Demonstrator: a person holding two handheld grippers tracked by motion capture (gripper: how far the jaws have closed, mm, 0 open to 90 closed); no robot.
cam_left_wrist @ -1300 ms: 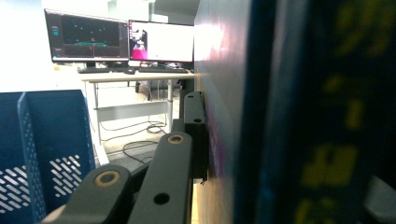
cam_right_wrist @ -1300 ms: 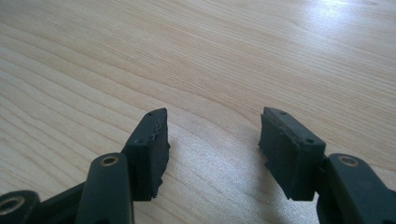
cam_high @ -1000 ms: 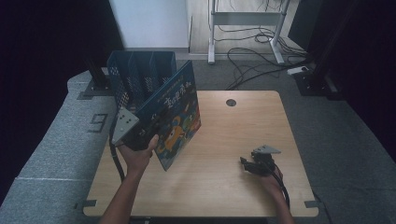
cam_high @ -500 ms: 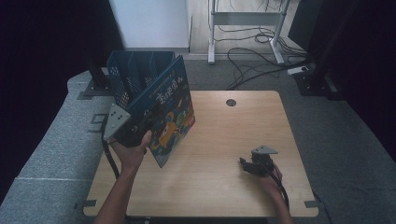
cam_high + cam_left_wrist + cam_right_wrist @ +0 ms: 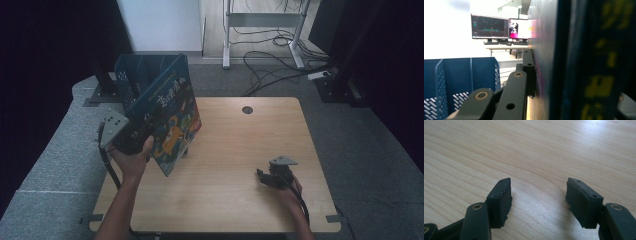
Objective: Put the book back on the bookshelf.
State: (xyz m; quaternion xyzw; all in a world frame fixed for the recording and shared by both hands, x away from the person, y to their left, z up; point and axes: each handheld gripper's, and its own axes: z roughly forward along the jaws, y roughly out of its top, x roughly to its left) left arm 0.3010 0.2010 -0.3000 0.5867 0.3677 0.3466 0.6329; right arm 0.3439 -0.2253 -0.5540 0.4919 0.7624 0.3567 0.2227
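- Holding a picture book (image 5: 172, 125) in the left gripper (image 5: 131, 141); fingers are clamping the book's lower edge, cover facing the camera in the high view.
- Book is hanging off the desk (image 5: 240, 150), tilted, at about 10 o'clock of the desk, just in front of the blue slotted file rack (image 5: 137, 75).
- Left gripper view is showing the book edge-on (image 5: 574, 60) against one finger (image 5: 527, 72), rack wall (image 5: 461, 75) off at 9 o'clock.
- Right gripper (image 5: 272, 177) is resting low at about 4 o'clock, fingers (image 5: 499, 202) standing apart over bare wood, having just been opening a little, nothing between them.
- Progress, my read: pickup is done, book is getting lined up with the rack; slotting it in and letting go are remaining.
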